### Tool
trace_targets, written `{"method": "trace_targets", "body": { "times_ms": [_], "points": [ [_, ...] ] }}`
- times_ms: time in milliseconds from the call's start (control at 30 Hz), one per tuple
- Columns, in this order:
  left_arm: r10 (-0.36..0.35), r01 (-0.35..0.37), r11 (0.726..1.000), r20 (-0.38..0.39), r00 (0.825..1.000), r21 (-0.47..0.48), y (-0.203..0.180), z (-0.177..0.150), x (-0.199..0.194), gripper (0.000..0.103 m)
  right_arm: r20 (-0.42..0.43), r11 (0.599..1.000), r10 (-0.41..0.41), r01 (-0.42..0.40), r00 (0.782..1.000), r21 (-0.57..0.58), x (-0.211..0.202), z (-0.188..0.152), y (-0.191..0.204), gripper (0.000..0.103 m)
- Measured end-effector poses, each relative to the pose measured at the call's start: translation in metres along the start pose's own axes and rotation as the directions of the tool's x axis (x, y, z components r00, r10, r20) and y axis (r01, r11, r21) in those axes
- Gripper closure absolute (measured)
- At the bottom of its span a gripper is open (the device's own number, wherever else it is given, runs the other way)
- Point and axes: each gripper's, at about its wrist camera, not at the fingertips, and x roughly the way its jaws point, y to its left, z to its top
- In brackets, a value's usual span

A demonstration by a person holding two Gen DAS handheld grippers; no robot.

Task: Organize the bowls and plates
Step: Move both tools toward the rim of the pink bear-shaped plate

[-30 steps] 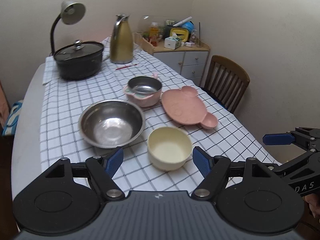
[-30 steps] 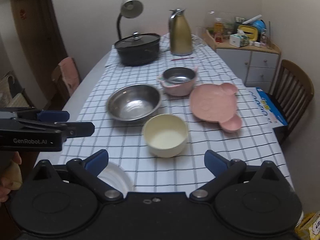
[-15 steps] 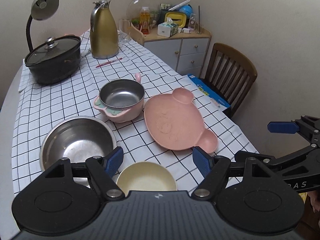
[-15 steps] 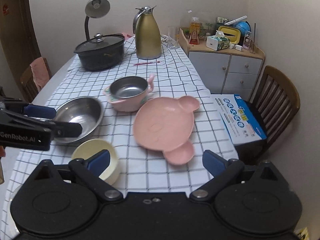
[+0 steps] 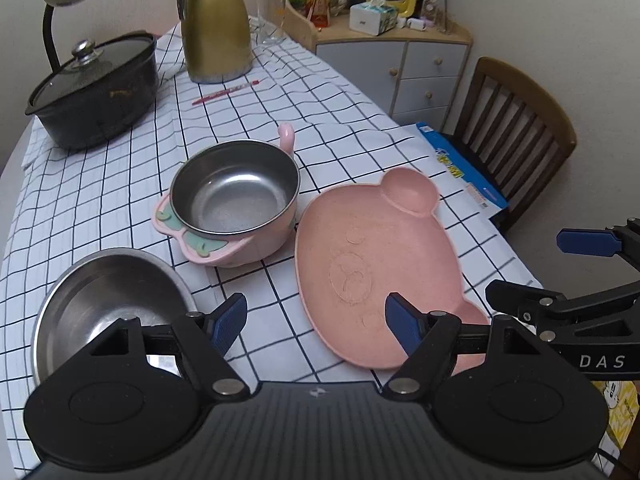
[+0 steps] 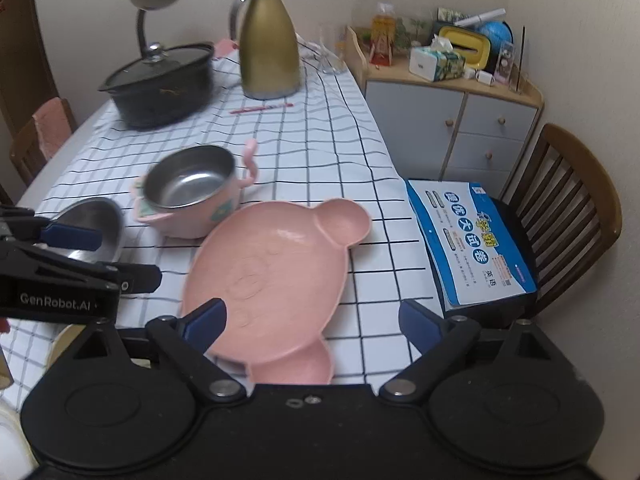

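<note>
The pink bear-shaped plate [image 6: 272,276] lies flat on the checked tablecloth [image 5: 120,184], just beside the pink bowl with a steel inside [image 5: 234,204] — the large steel bowl [image 5: 104,304] sits nearer, to the left. The left gripper [image 5: 316,322] hangs over the plate's near edge with its jaws apart and empty. The right gripper [image 6: 312,318] is above the plate's near end — its jaws are closing, and the pads are not touching anything.
</note>
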Motion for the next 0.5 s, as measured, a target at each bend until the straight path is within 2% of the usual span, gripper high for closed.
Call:
{"method": "trace_targets", "body": {
  "times_ms": [233, 367, 433, 500],
  "points": [
    [0.013, -0.013, 1.000, -0.054, 0.998, -0.010, -0.005, 0.008, 0.046, 0.028, -0.067, 0.999, 0.000, 0.003, 0.998, 0.043, 0.051, 0.009, -0.020, 0.021],
    [0.022, -0.023, 0.999, -0.054, 0.998, -0.027, -0.003, 0.009, 0.062, 0.029, -0.103, 0.998, 0.016, -0.009, 0.995, 0.069, 0.073, 0.011, -0.027, 0.026],
    [0.028, -0.030, 0.999, -0.065, 0.997, -0.030, -0.003, 0.010, 0.070, 0.034, -0.118, 0.997, 0.020, -0.011, 0.993, 0.078, 0.082, 0.012, -0.029, 0.028],
    [0.028, -0.031, 0.999, -0.076, 0.997, -0.037, -0.002, 0.010, 0.076, 0.035, -0.130, 0.996, 0.023, -0.012, 0.991, 0.084, 0.090, 0.013, -0.030, 0.030]
  ]
}}
